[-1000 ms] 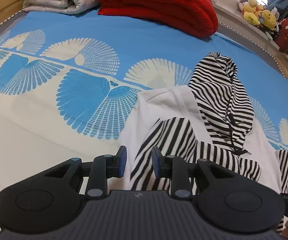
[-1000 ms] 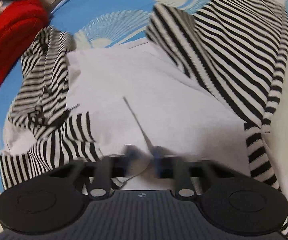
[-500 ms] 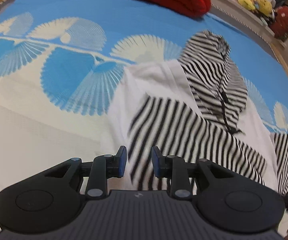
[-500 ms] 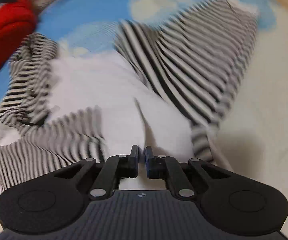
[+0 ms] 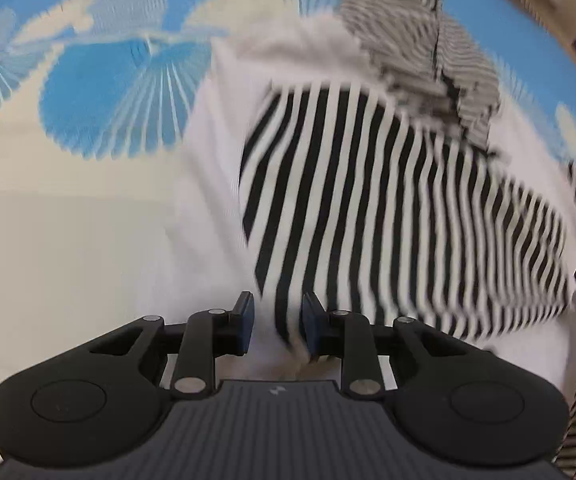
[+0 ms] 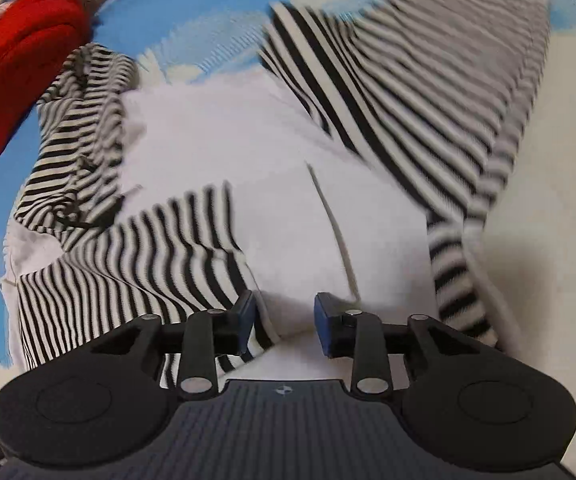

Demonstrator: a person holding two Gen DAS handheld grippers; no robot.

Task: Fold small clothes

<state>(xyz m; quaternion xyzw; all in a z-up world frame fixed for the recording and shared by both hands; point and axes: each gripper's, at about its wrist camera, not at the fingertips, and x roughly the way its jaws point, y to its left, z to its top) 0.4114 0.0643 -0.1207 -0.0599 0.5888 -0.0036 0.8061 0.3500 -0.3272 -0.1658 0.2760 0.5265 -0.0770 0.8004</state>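
A small hooded top lies on the bed, with a white body (image 6: pixel 247 152), striped sleeves and a striped hood (image 6: pixel 79 120). One striped sleeve (image 5: pixel 368 200) is folded across the white front, and the other sleeve (image 6: pixel 428 92) spreads out to the right. My left gripper (image 5: pixel 279 320) points down over the folded sleeve's cuff end. It is open, with cloth showing in the gap below its pads. My right gripper (image 6: pixel 285 320) hovers at the white bottom hem. Its jaws are opening and the hem lies loose between them, not pinched.
The bed sheet (image 5: pixel 87 120) is blue and cream with a fan pattern, and its bare cream area runs to the left of the top. A folded red blanket (image 6: pixel 15 60) sits at the far left beyond the hood.
My left gripper has come down closer over the folded sleeve, its gap unchanged. My right gripper was shut on the white hem and has let it go, jaws now apart.
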